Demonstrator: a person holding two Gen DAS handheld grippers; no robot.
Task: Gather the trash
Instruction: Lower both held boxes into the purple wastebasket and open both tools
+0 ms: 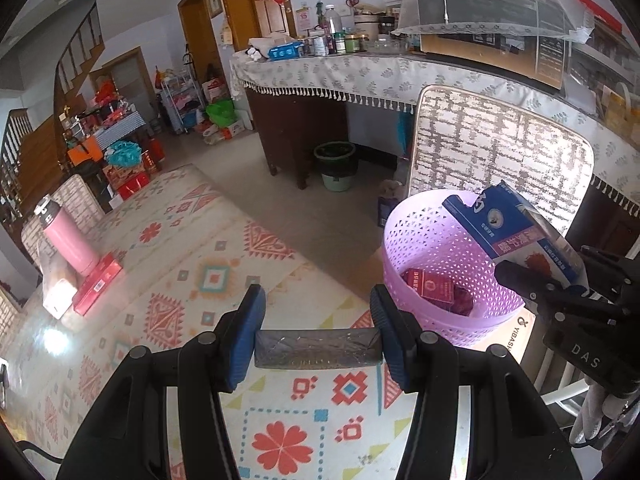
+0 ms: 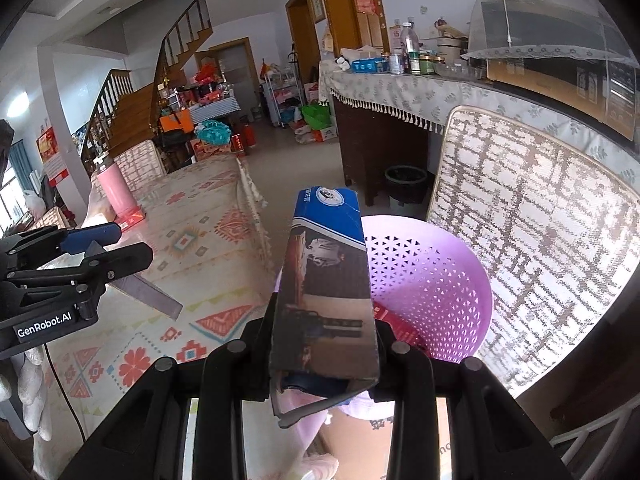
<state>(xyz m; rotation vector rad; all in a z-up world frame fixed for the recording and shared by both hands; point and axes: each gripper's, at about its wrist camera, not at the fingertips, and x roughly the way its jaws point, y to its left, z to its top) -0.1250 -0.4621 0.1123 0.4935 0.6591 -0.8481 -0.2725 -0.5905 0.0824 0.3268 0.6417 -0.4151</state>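
Note:
My left gripper (image 1: 317, 316) is shut on a flat grey wrapper (image 1: 316, 348), held crosswise between its blue pads above the patterned tablecloth (image 1: 224, 280). To its right stands a purple mesh basket (image 1: 424, 248) with a red packet (image 1: 430, 290) lying in it. My right gripper (image 2: 326, 320) is shut on a tall blue carton (image 2: 326, 280), upright and just left of the basket (image 2: 452, 280). In the left wrist view that carton (image 1: 516, 232) hangs over the basket's right rim in the right gripper (image 1: 532, 280). In the right wrist view the left gripper (image 2: 128, 244) and its grey wrapper (image 2: 152, 296) are at the far left.
A pink flask (image 1: 68, 236) and a flat red box (image 1: 98, 282) sit at the table's far left. A woven chair back (image 1: 500, 152) rises behind the basket. Beyond it are a cloth-covered counter (image 1: 360, 76) with jars and a green bin (image 1: 336, 168) on the floor.

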